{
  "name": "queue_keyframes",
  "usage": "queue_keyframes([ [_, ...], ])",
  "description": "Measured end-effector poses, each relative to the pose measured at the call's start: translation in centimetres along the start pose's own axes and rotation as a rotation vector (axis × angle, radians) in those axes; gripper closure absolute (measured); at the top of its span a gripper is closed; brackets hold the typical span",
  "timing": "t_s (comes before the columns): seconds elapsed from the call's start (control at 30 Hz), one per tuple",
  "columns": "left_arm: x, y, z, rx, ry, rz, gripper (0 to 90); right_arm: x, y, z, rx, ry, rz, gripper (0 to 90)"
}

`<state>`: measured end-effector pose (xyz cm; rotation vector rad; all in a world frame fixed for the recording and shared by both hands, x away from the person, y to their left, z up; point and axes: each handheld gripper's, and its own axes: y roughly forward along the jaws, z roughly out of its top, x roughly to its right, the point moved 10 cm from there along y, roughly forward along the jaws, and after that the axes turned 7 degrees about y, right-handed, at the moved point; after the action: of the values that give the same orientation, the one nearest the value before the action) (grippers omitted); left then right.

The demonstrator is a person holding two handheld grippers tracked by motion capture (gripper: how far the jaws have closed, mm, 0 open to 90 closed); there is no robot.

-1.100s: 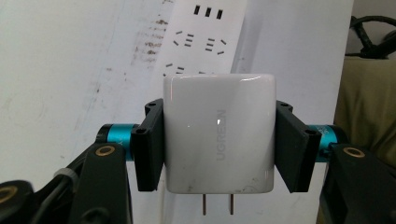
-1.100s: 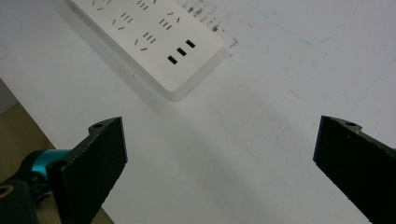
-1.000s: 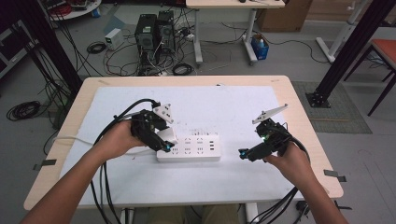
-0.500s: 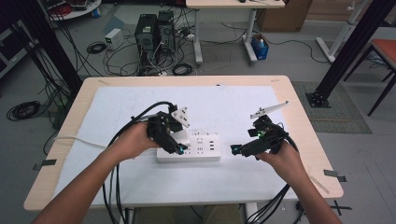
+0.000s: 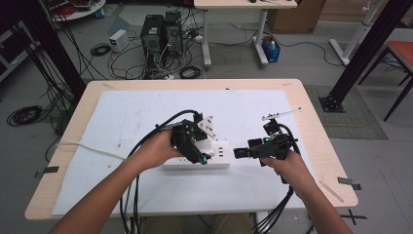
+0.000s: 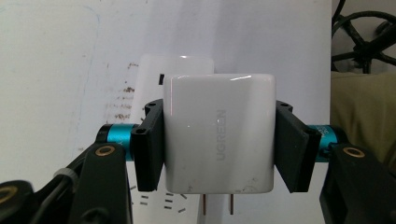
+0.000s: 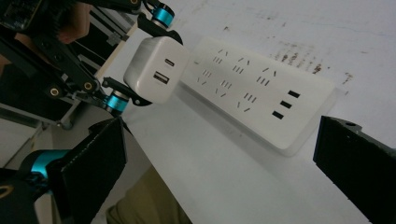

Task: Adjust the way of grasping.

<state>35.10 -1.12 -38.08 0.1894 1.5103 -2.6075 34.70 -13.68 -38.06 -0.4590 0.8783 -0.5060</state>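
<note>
Left gripper view — charger (image 6: pixel 218 133) clamped, above power strip (image 6: pixel 154 74).

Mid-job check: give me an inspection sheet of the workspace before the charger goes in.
Surface: white mat on a wooden table, smudged.
Job's things: white charger, prongs bare, above the white power strip.
Clutter: nothing seen.
Grippers: left gripper clamps the charger's sides; right gripper open at the strip's end.
Cables: black bundles trail from both grippers; the strip's white cord runs left.
Surroundings: computer towers, floor cables, desk legs.
</note>
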Motion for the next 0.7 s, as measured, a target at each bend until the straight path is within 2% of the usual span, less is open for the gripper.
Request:
queue_keyframes([
  [0.43, 0.0, 0.4, 1.3, 0.018, 0.021, -0.001, 42.6, -0.4, 0.9, 0.1, -0.01, 0.083, 0.072, 2.1],
  [0.7, 0.1, 0.6, 1.8, 0.024, 0.03, -0.002, 42.5, -1.1, 1.8, 0.3, -0.023, 0.17, 0.158, 3.0],
])
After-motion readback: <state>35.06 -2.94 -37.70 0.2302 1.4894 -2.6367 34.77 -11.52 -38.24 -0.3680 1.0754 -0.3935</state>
